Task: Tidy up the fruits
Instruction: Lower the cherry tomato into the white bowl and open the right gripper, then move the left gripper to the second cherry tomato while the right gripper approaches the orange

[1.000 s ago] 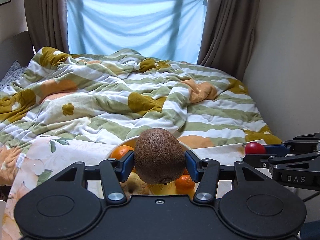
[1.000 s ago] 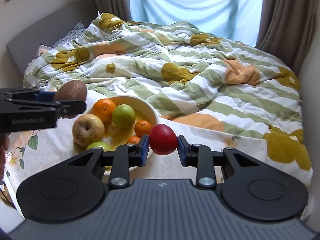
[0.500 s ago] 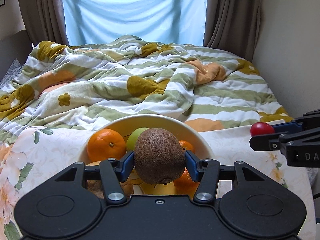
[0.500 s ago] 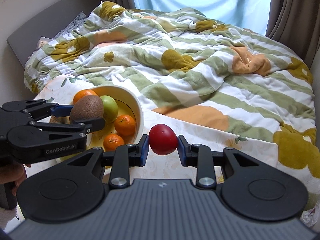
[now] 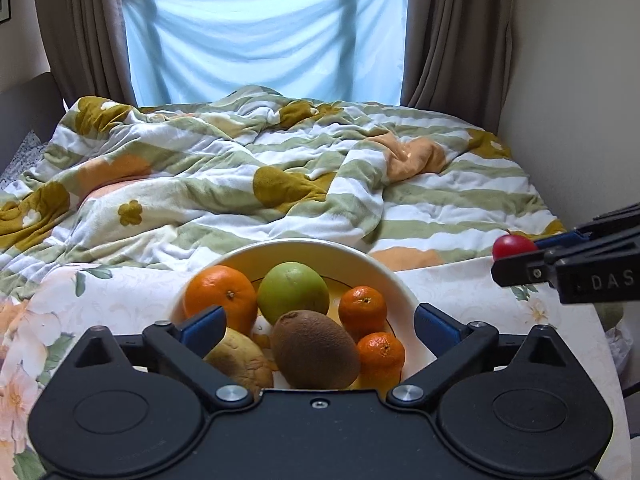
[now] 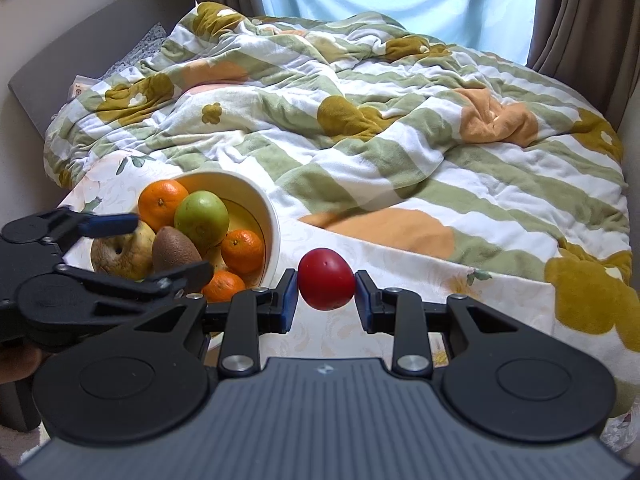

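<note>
Small bedroom here, a bed (image 5: 320, 184) piled with a rumpled fleecy duvet (image 6: 360, 120) in green and white stripes with mustard and orange blobs, pale blue sheet over the window (image 5: 264, 40) and brown curtains (image 5: 80, 28) either side. Up front there's a table (image 5: 120, 292) under a cream floral cloth, and on it the cream bowl (image 5: 404, 292), glossy and round with a yellowish inside. The fuzzy brown kiwi (image 5: 316, 350) sits in the bowl at the near side, egg shaped, touching a small mandarin (image 5: 380, 354) on its right and a knobbly brownish-yellow pear (image 5: 240, 360) on its left. Behind it are a smooth green apple (image 5: 294, 298), a big dimpled orange (image 5: 220, 298) and another little mandarin (image 5: 363, 306). The left hand-held gripper (image 5: 318, 326) hangs just over the near rim of the bowl, level, its blue-padded fingers spread wide either side of the kiwi and not touching it. The right hand-held gripper (image 6: 326, 294) is off to the right of the bowl, held level above the cloth, pinching a shiny red tomato (image 6: 326, 280) between its blue pads. The tomato is smooth and slightly oval, held clear of the bowl. Both grippers are matte black plastic with silver bolts.
</note>
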A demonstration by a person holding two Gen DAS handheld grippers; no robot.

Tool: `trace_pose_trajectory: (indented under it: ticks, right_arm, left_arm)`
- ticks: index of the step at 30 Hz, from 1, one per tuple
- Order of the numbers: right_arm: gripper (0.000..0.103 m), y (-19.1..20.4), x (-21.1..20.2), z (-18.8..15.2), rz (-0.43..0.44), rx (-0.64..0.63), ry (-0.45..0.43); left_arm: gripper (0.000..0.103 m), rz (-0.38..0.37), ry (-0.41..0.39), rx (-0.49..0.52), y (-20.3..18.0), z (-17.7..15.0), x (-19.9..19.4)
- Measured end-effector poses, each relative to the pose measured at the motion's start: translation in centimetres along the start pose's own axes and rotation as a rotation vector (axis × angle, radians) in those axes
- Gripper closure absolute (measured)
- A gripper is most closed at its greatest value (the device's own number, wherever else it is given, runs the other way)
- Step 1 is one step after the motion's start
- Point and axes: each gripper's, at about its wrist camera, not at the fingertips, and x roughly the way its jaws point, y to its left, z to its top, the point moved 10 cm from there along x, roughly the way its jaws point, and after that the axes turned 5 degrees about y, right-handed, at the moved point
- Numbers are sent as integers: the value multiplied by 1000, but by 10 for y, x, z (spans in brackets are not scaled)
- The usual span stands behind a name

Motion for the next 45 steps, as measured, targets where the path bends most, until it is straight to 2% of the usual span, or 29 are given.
trace_pose_trajectory:
  ticks: [7,13,20,27,28,30,32,34,42,45]
  right_arm:
    - [57,11,-6,13,4,-16,-23]
    - [57,39,5,25,59,-48,-15]
    - [57,69,31,36,107,-85,4]
    - [56,84,50,38,138,-90,28]
    - [55,85,51,38,139,-89,27]
    - [42,87,51,38,146,-88,25]
    - [22,87,51,38,144,-88,33]
    - [13,86,51,36,142,-81,43]
    - [1,84,30,33,116,-46,23]
    - [0,83,19,33,91,-23,20]
  left_arm:
    - [0,29,1,-17,27,-5,-33]
    - [0,71,4,-56,56,-14,-54]
    - [0,107,12,-94,79,-28,-61]
    - [0,100,22,-108,83,-36,-56]
    - [0,99,23,-107,83,-36,-55]
    - [0,105,26,-103,82,-38,-55]
    - [0,108,29,-102,82,-39,-55]
    - [0,103,28,-105,82,-40,-57]
    - [0,89,-1,-94,79,-37,-76]
    - [0,82,-19,-88,77,-35,-89]
